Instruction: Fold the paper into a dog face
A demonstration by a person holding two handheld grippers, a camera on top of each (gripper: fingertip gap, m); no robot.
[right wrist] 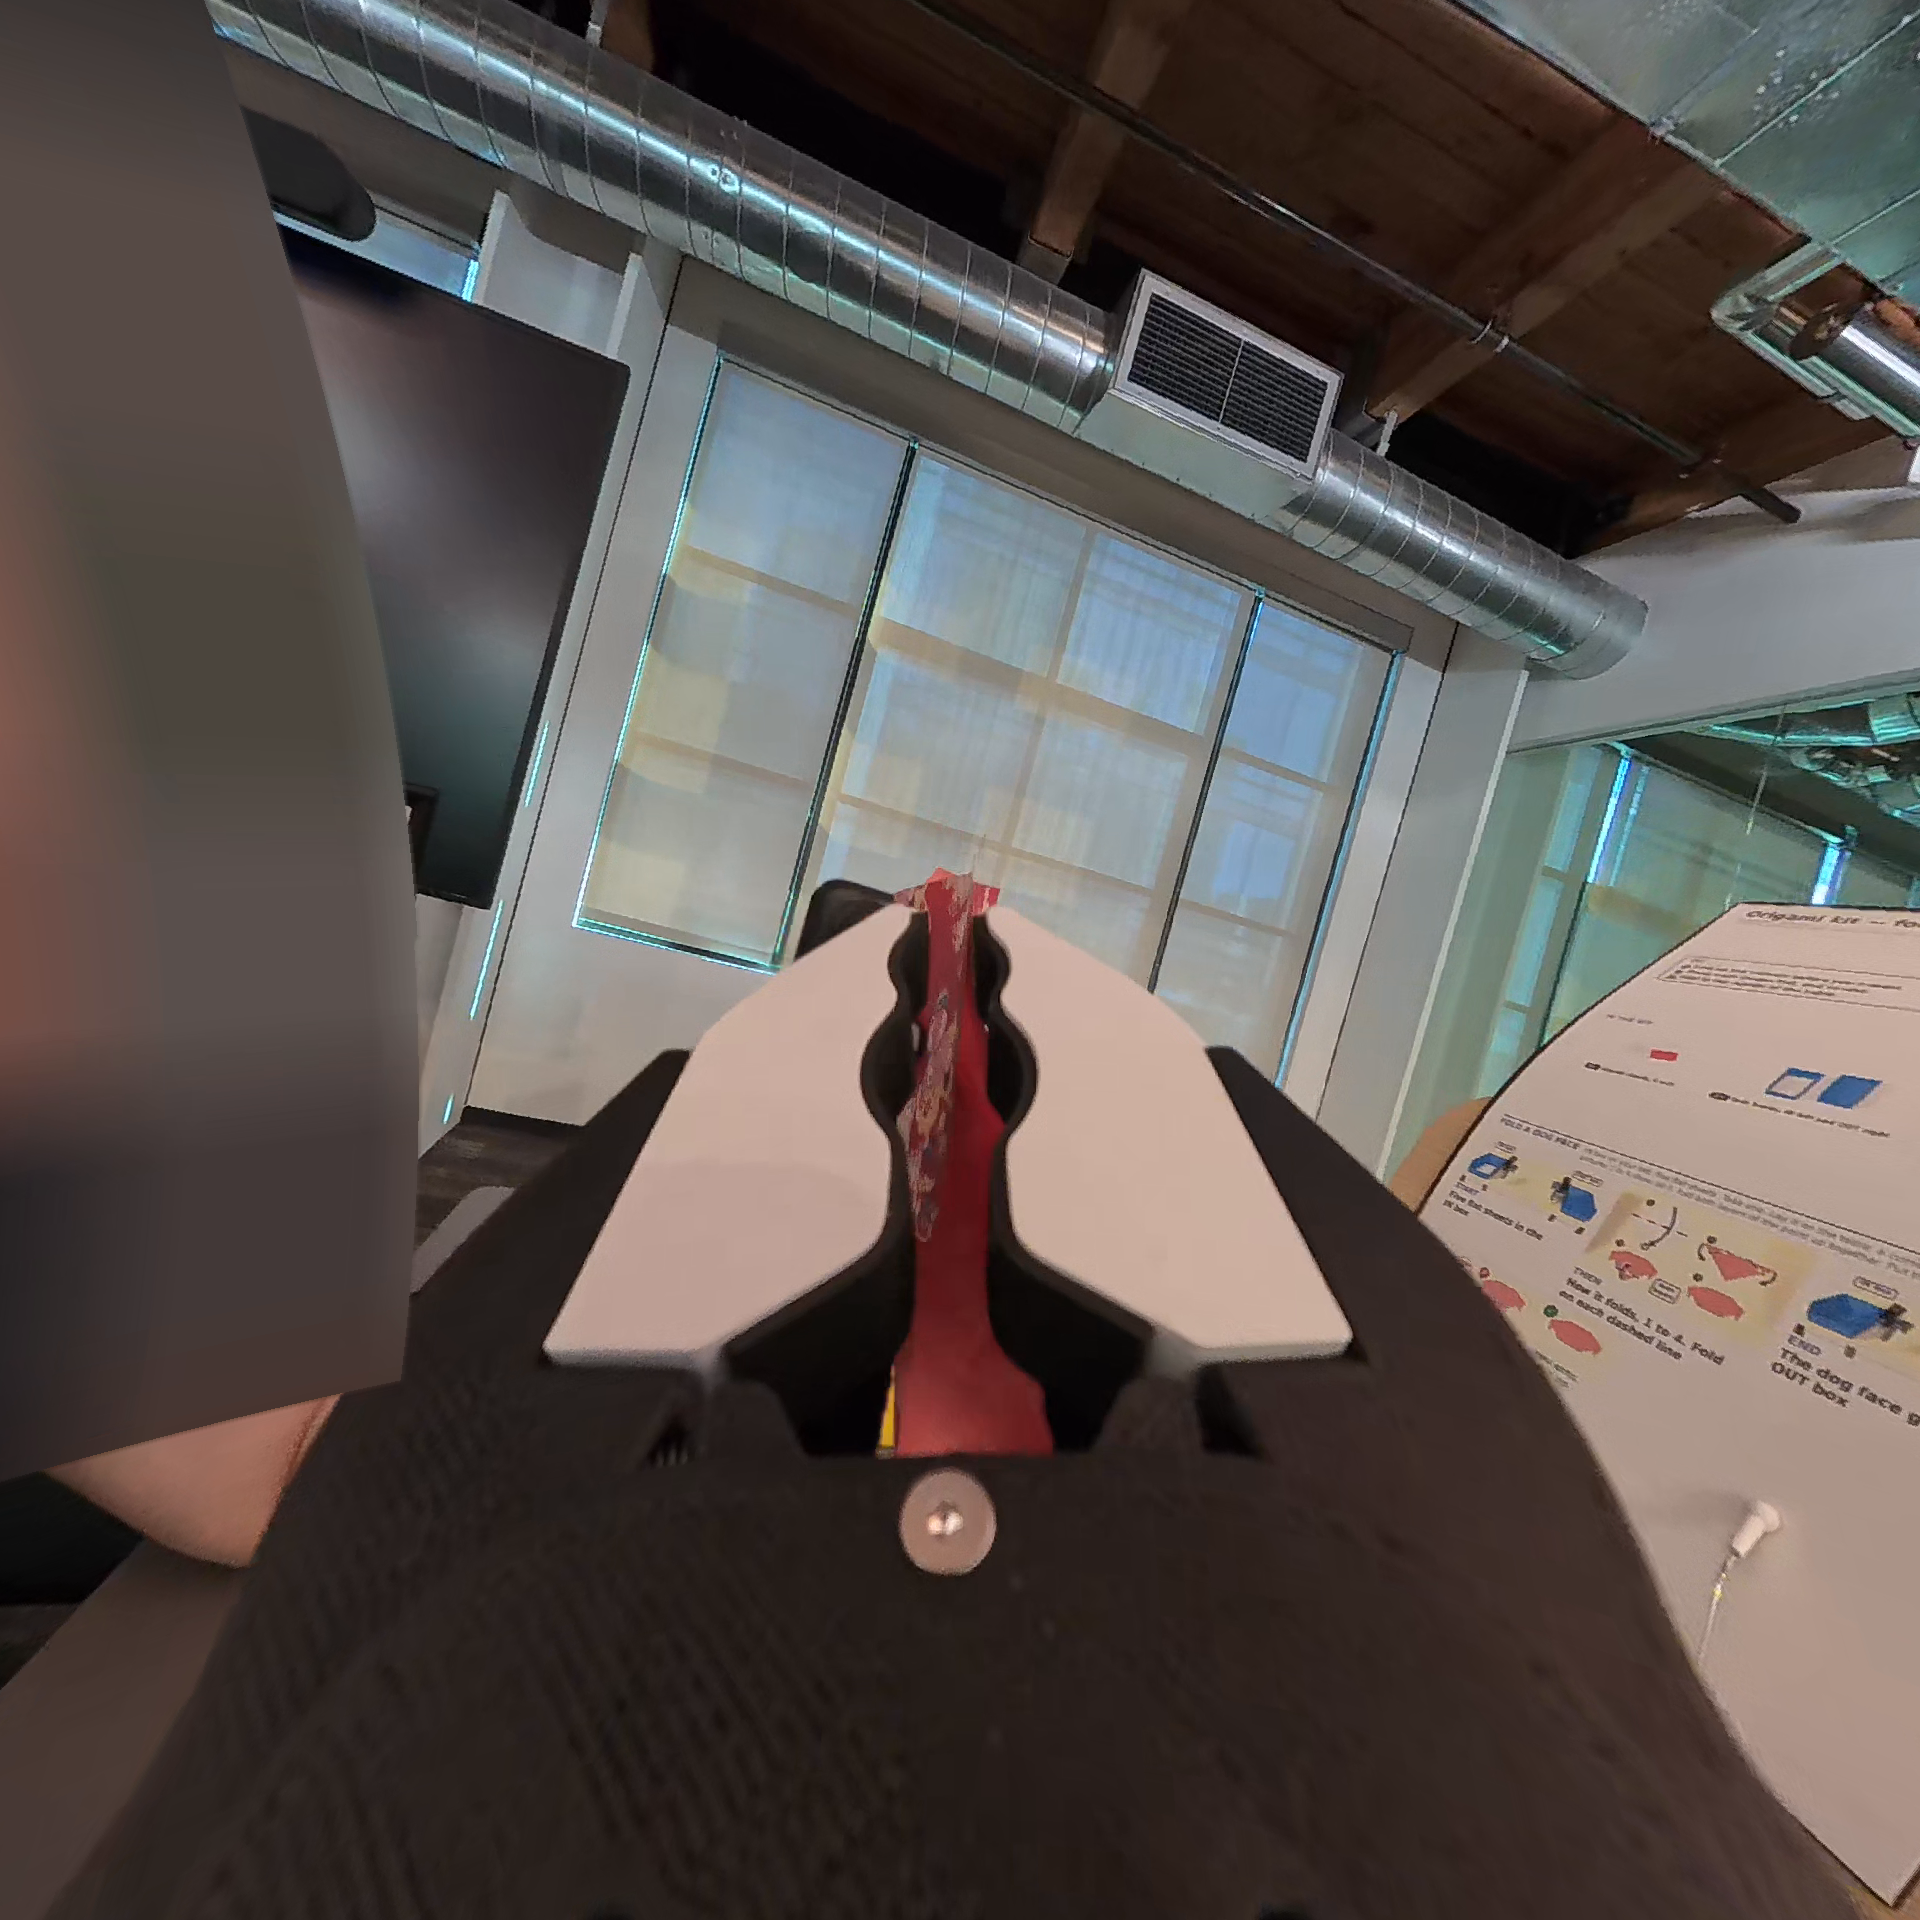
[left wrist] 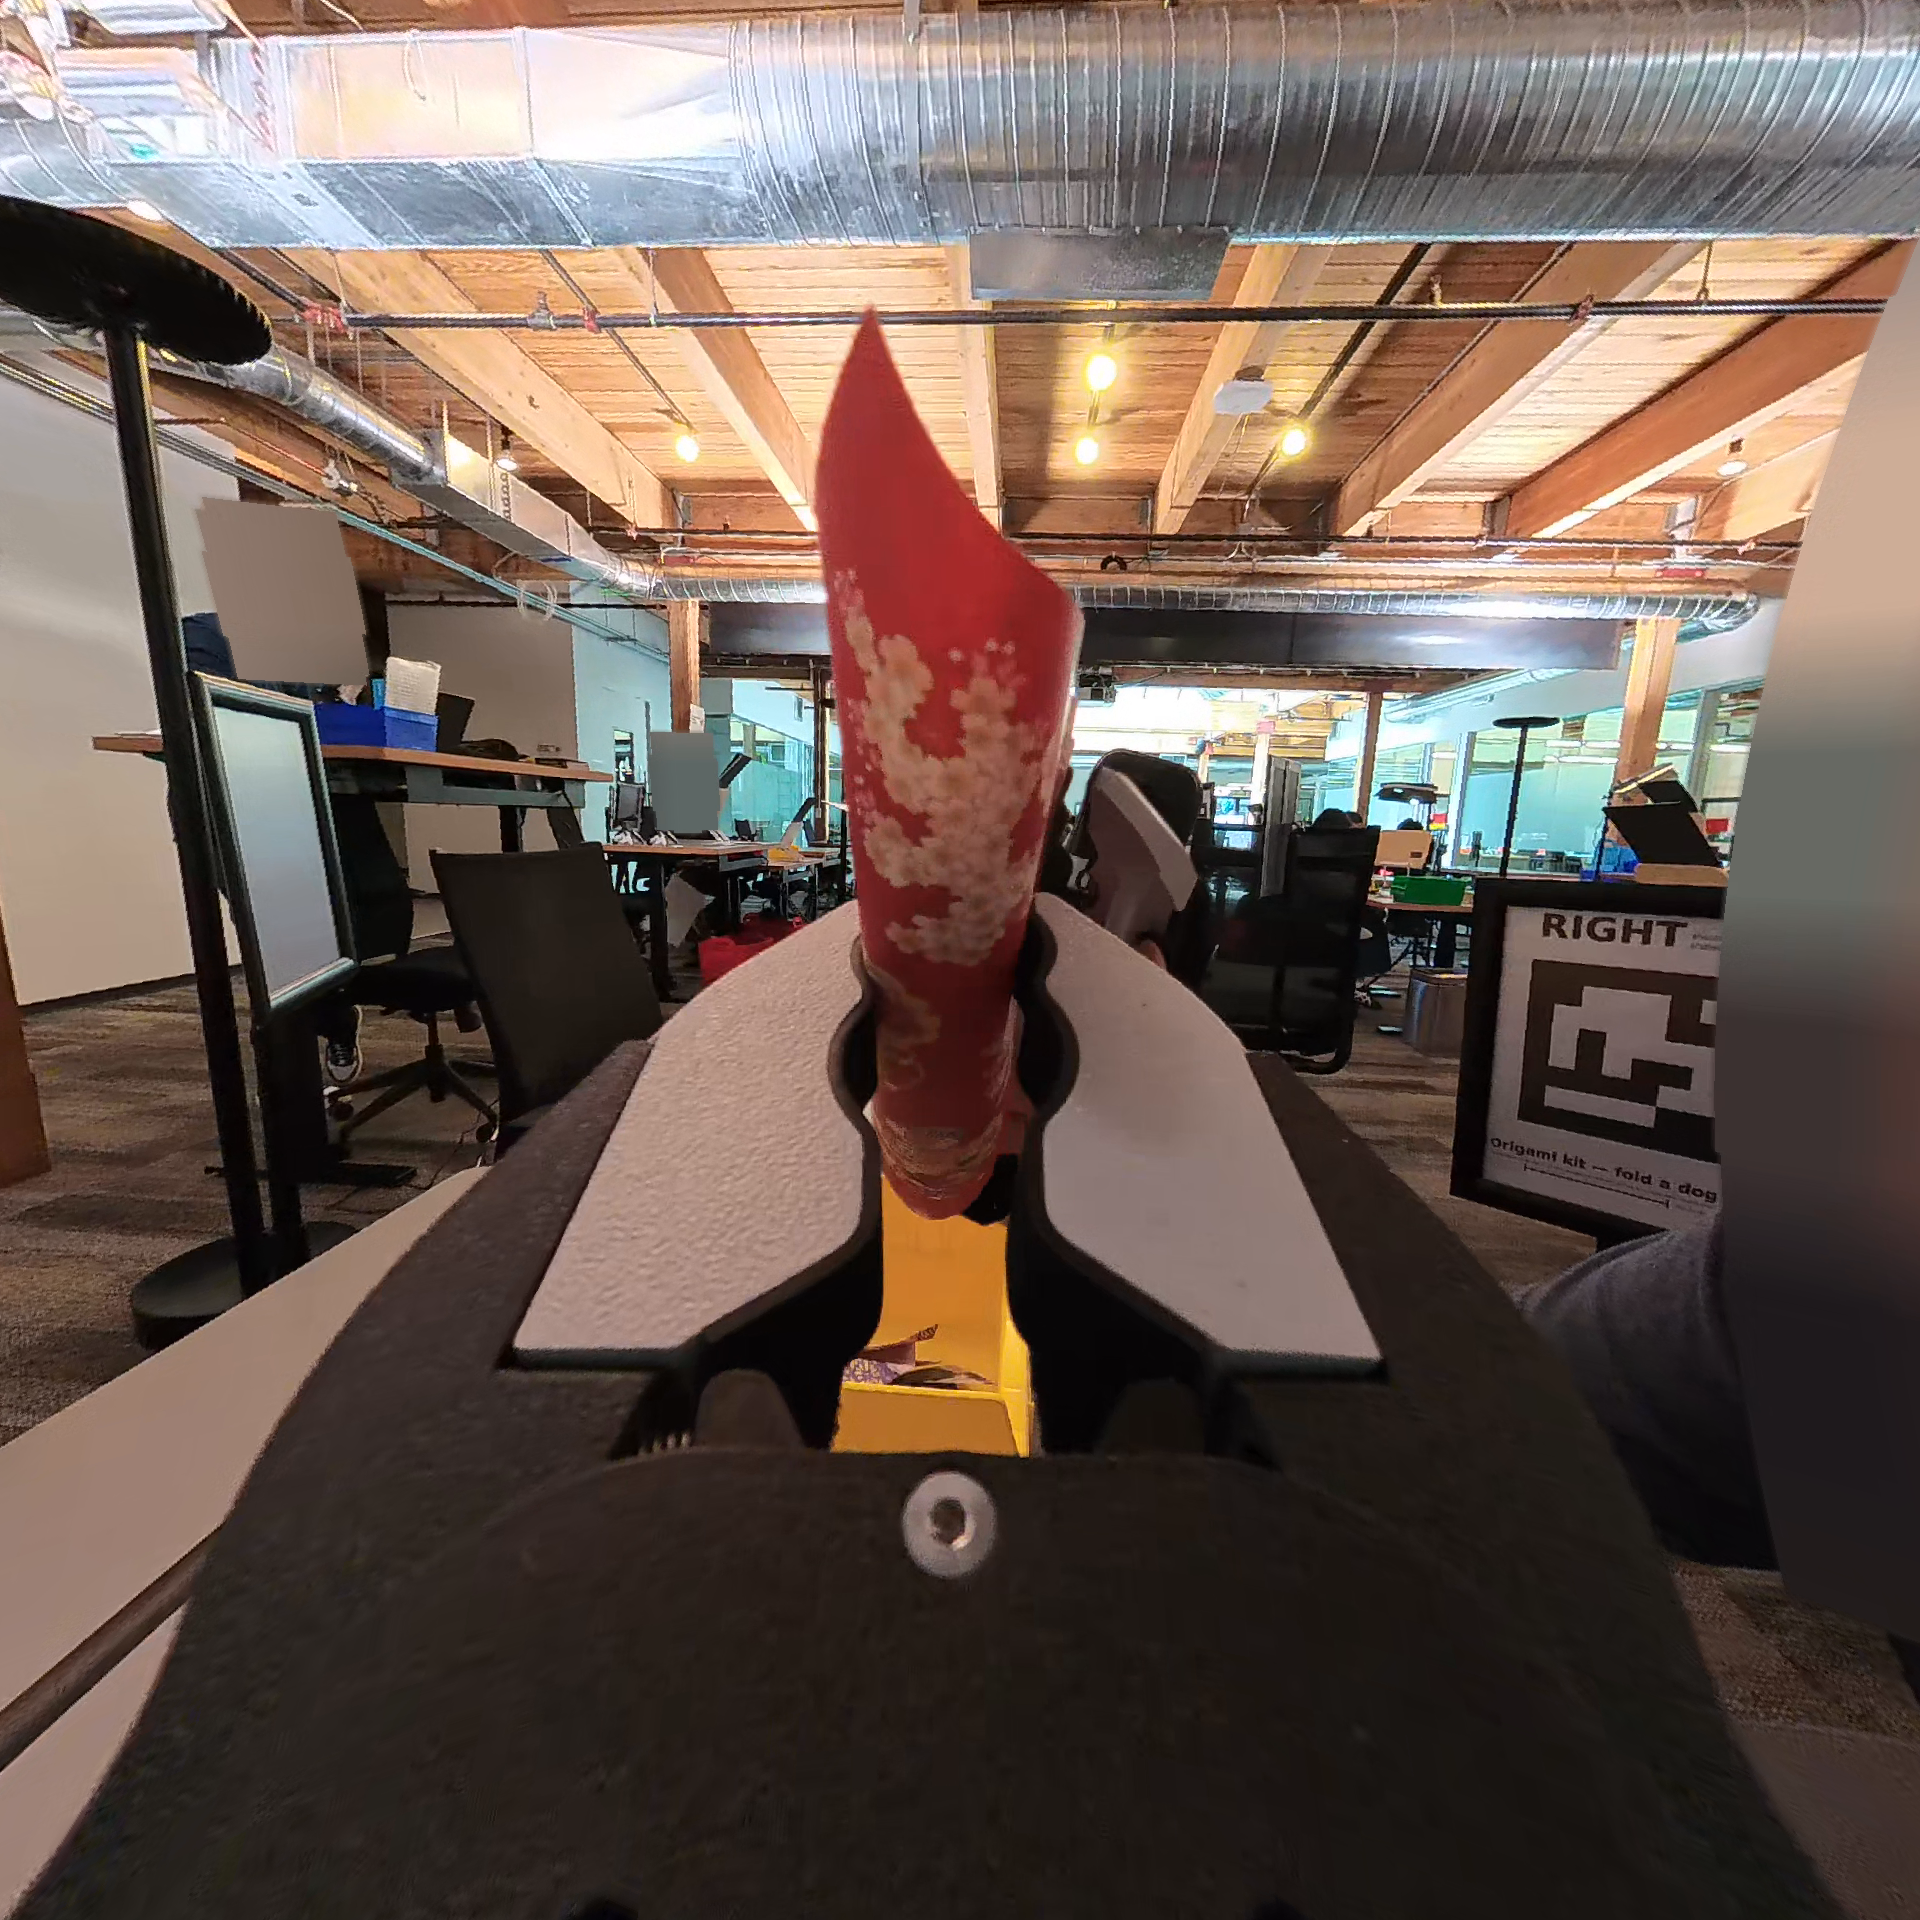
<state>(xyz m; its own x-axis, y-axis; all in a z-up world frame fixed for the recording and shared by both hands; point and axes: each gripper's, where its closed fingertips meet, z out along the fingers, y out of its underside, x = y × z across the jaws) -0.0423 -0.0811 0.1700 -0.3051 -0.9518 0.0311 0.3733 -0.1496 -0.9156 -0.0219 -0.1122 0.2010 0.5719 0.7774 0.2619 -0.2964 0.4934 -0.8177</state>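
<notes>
1. The left gripper was clenched on the red flowered paper, which stood up in the air above it, curled.
2. The right gripper pinched another part of the same paper.
3. To fold well, both should probably lower the sheet to the table, match the corners, then press the crease.
</notes>
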